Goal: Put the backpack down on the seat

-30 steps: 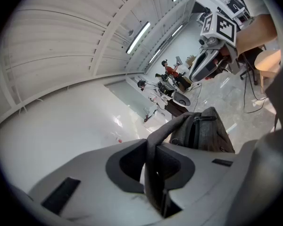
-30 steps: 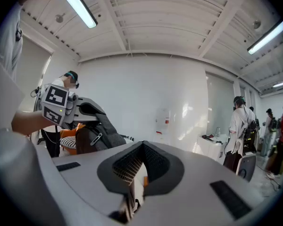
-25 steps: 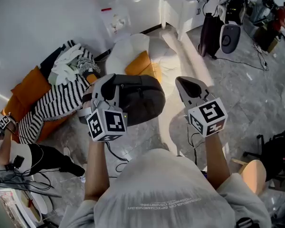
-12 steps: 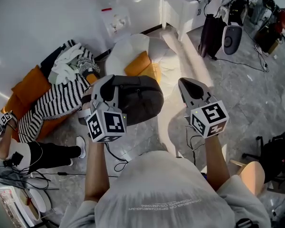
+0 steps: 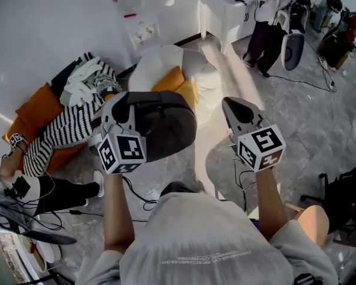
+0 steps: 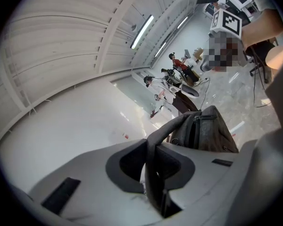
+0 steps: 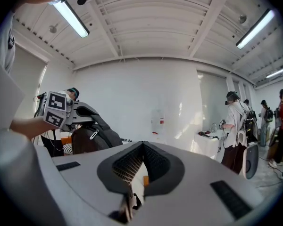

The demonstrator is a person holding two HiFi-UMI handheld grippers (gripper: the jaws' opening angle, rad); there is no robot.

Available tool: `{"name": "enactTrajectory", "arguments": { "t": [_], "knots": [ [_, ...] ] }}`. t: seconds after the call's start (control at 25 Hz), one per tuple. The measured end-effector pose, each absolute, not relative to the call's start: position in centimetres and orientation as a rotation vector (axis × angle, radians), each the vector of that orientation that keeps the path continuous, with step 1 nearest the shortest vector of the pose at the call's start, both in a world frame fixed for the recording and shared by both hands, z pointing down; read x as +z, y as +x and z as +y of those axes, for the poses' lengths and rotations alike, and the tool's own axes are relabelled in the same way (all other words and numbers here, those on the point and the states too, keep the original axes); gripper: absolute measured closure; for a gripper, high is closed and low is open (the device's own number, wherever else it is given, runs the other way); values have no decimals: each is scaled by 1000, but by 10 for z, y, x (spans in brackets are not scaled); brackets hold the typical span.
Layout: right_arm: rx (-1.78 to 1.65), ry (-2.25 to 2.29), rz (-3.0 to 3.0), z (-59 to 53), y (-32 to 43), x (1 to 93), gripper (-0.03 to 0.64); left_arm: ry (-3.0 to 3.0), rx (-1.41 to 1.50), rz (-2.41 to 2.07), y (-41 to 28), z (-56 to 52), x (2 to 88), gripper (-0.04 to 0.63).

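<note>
A dark grey backpack (image 5: pixel 163 123) hangs in the air from its top strap (image 6: pixel 152 173), and my left gripper (image 5: pixel 122 104) is shut on that strap. In the left gripper view the strap runs down between the jaws and the backpack (image 6: pixel 203 132) hangs just beyond them. Below and beyond the bag stands a white beanbag seat (image 5: pixel 196 70) with an orange cushion (image 5: pixel 171 79). My right gripper (image 5: pixel 235 107) is held to the right of the bag, apart from it, jaws shut with nothing between them. The right gripper view shows the backpack (image 7: pixel 92 136) at the left.
At the left an orange sofa (image 5: pixel 32 111) carries a striped blanket (image 5: pixel 71 126) and clothes. A person sits on the floor at the lower left (image 5: pixel 41 192). Cables (image 5: pixel 139 198) lie on the marble floor. A white table (image 5: pixel 225 8) and standing people are at the back right.
My left gripper and the backpack have shifted a little to the left and away from me. The right gripper has hardly moved. The people at the back right have walked.
</note>
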State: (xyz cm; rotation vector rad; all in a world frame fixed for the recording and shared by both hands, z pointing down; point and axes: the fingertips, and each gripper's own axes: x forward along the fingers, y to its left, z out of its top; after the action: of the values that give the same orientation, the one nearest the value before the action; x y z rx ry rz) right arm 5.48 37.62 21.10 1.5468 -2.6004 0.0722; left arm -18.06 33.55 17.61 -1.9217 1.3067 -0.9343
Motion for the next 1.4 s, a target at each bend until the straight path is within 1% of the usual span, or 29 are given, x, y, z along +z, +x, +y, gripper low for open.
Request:
{"name": "enactTrajectory", "arguments": {
  "t": [0.44, 0.92, 1.16, 1.4],
  "knots": [
    [65, 1570, -2580, 366, 77, 211, 615, -1931, -907, 1318, -162, 327, 176, 555],
    [137, 1607, -2545, 346, 104, 233, 615, -1947, -922, 1284, -145, 301, 186, 555],
    [149, 1624, -2522, 323, 110, 236, 615, -1961, -917, 1300, -145, 268, 189, 555],
    [177, 1627, -2487, 280, 112, 259, 615, -1989, -935, 1283, -143, 223, 219, 555]
  ]
}}
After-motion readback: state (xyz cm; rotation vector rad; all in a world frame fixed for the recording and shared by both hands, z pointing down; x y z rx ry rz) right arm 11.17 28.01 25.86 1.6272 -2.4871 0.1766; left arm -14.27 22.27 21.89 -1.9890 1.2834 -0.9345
